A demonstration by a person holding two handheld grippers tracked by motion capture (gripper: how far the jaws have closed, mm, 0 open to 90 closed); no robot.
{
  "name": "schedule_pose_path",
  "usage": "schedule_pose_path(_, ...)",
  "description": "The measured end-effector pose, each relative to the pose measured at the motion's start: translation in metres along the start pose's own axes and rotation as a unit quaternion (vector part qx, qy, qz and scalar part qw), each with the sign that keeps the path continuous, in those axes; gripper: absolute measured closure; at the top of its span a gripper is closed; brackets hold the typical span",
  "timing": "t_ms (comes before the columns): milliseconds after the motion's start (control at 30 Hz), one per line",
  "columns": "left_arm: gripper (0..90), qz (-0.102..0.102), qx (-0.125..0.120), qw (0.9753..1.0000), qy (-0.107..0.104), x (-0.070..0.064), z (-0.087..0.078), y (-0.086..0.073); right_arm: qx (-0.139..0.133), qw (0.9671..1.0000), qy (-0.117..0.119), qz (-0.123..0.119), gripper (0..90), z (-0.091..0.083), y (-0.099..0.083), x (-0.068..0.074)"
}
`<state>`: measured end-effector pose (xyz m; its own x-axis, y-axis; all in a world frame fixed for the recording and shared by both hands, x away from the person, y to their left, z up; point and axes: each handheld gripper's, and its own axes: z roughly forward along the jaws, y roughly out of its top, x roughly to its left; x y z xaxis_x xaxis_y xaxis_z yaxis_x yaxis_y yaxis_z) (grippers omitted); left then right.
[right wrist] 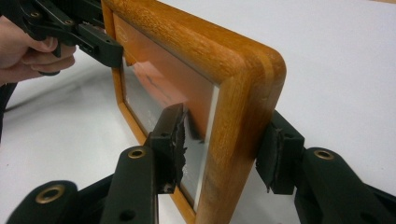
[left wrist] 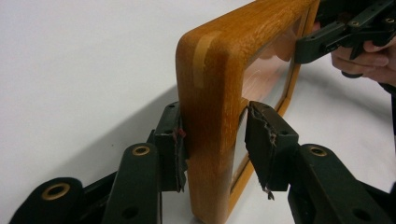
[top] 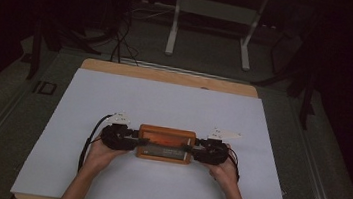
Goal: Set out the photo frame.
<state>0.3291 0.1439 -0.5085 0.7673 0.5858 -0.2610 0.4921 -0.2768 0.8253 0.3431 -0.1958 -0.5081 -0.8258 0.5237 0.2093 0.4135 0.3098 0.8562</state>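
Wooden frame [top: 166, 144] between both grippers

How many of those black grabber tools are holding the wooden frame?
2. The left gripper clamps the left end of the frame; the right gripper clamps its right end. Both sit over the white table.
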Motion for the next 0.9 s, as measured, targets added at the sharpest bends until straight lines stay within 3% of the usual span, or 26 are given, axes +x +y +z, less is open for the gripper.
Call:
schedule_pose_path(800, 57.9, 0.012, 0.008, 0.9997, 0.019, -0.0046, 0.0004, 0.0012, -0.003, 1.0, 0.001, -0.009, 54.4, 0.0019, -0.0008, -0.0023)
schedule_pose_path(900, 53.0, 0.01, 0.008, 0.9997, 0.021, -0.0043, 0.0002, 0.0012, -0.001, 0.9999, 0.0, -0.011, 53.4, 0.0021, -0.001, -0.0021)
